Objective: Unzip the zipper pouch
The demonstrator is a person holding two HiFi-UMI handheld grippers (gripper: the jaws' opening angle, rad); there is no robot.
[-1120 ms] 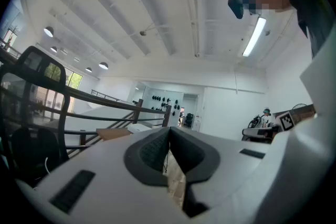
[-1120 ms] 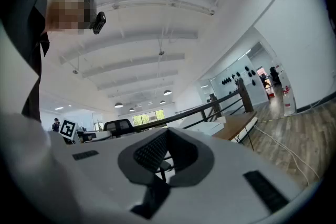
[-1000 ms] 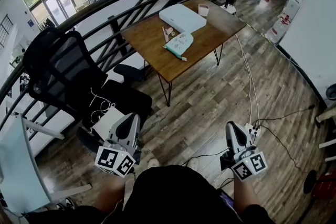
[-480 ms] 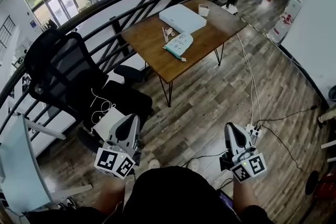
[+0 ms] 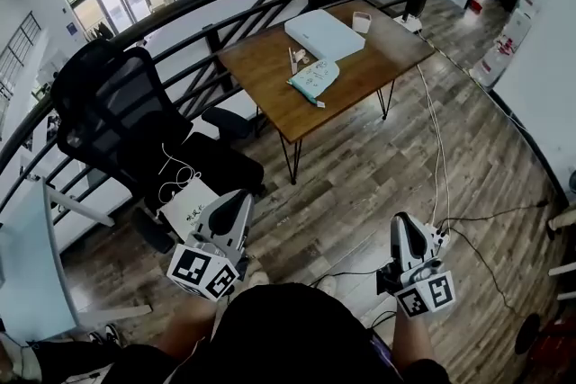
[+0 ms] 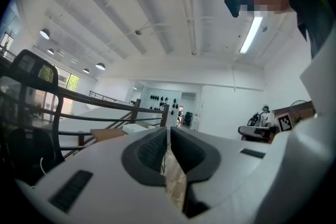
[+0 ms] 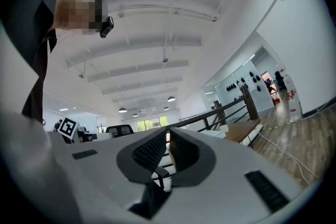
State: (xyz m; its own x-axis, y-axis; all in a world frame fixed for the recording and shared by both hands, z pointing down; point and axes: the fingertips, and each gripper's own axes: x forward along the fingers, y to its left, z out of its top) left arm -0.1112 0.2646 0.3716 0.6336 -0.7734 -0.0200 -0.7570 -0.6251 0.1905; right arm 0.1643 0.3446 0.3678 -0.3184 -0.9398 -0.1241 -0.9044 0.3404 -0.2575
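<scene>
On approach to the far bench, left gripper shut, right gripper near-closed on nothing and just beginning to part; next, closing in on the pouch to pin and unzip it.

No legible txt, nos. or brands anywhere. White flat item on the black chair, near left, has dark print, too small to read. Pale pouch on far table: printed pattern, no readable words.
</scene>
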